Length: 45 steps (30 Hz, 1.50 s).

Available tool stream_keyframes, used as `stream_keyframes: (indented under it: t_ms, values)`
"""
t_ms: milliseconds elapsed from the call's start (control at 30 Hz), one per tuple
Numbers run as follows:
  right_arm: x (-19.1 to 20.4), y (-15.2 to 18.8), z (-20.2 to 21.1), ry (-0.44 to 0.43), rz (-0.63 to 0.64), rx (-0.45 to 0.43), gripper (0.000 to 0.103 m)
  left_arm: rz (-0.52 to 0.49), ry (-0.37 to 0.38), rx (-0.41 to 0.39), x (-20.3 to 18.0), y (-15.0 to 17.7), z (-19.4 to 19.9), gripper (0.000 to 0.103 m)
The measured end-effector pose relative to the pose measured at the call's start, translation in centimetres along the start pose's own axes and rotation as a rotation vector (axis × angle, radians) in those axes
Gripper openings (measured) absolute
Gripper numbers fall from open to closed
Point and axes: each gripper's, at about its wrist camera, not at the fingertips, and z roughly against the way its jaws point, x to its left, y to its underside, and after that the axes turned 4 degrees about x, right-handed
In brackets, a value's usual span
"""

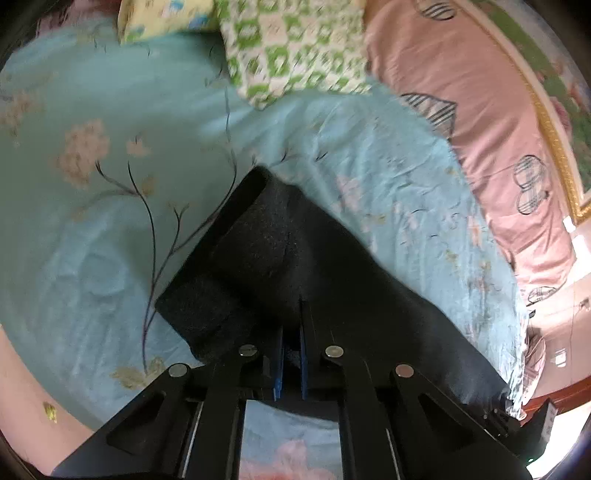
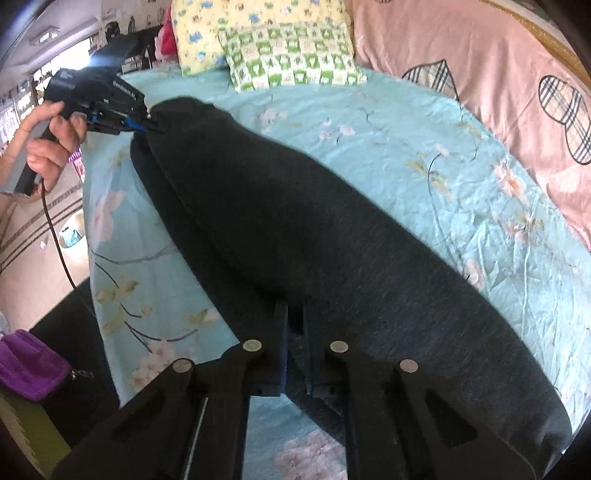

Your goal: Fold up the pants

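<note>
Both grippers, left (image 1: 291,332) and right (image 2: 294,325), were clamped on the pants' (image 2: 295,221) ends; soft, limp cloth, probably light, best pinched at edges.

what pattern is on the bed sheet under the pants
Light blue bed sheet printed with pale flowers on thin dark stems, clearest in the right wrist view.

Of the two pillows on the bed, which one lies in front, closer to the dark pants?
The green-and-white checked pillow lies closer to the pants; the yellow pillow lies partly behind it.
</note>
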Motion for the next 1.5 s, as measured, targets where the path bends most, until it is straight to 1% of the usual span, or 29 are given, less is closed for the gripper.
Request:
stream_keyframes:
  t_ms: [133,200,267,367,500,667,700,733,767,800,833,867,900,1000,1067,1200,1267,1367,1433,1500]
  values:
    - [-0.1,-0.4,2.9,-0.028,-0.007,-0.070,0.006,-0.029,0.040,-0.049,-0.4,0.7,3.0,0.005]
    - [-0.2,-0.2,3.9,-0.045,-0.012,-0.086,0.006,-0.056,0.045,-0.059,-0.3,1.2,3.5,0.005]
    - [-0.1,0.0,4.0,-0.053,-0.014,-0.075,0.006,-0.083,0.006,-0.048,-0.2,1.6,2.6,0.005]
    - [0.5,0.5,2.6,-0.057,-0.009,-0.037,0.006,-0.080,-0.017,-0.021,0.7,2.4,1.3,0.005]
    - [1.2,1.3,0.9,-0.052,-0.008,0.004,0.006,-0.057,-0.017,0.001,2.3,2.9,-0.2,0.005]
    - [1.1,1.8,0.1,-0.062,-0.038,0.020,0.006,-0.083,-0.034,0.003,2.4,3.4,-0.6,0.007]
    - [1.1,1.9,0.1,-0.066,-0.044,0.023,0.007,-0.099,-0.051,-0.002,2.1,3.5,-0.5,0.011]
    - [1.0,1.9,0.1,-0.071,-0.057,0.024,0.007,-0.111,-0.066,-0.008,1.8,3.6,-0.3,0.013]
    - [0.8,1.9,0.1,-0.076,-0.068,0.022,0.010,-0.120,-0.076,-0.014,1.7,3.7,0.0,0.013]
    - [0.6,2.0,0.3,-0.089,-0.086,0.019,0.014,-0.128,-0.083,-0.021,1.5,3.8,0.4,0.013]
    - [0.5,2.1,0.4,-0.096,-0.103,0.018,0.021,-0.131,-0.088,-0.024,1.5,3.9,0.8,0.016]
    - [0.3,2.2,0.6,-0.102,-0.120,0.013,0.025,-0.128,-0.098,-0.028,1.5,3.9,1.2,0.018]
    - [0.1,2.3,0.9,-0.107,-0.139,0.001,0.025,-0.120,-0.105,-0.037,1.5,4.0,1.6,0.021]
    - [-0.4,2.9,1.7,-0.117,-0.191,-0.016,0.025,-0.110,-0.083,-0.055,1.3,3.9,2.9,0.022]
    - [-0.9,3.5,2.3,-0.113,-0.228,-0.028,0.026,-0.127,-0.076,-0.070,0.5,3.9,3.7,0.022]
    - [-2.1,4.7,3.6,-0.116,-0.320,-0.054,0.026,-0.165,-0.054,-0.079,-1.3,3.7,4.2,0.032]
    - [-2.8,5.2,4.2,-0.118,-0.361,-0.066,0.026,-0.167,-0.057,-0.071,-1.7,3.7,4.0,0.032]
    - [-3.6,5.2,4.9,-0.124,-0.396,-0.081,0.026,-0.135,-0.045,-0.049,-1.5,3.7,3.6,0.033]
    - [-4.1,4.8,5.1,-0.128,-0.407,-0.091,0.026,-0.105,-0.045,-0.040,-1.0,3.9,3.5,0.036]
    - [-4.6,3.9,5.4,-0.155,-0.409,-0.109,0.026,-0.074,-0.058,-0.038,-0.3,4.1,3.6,0.038]
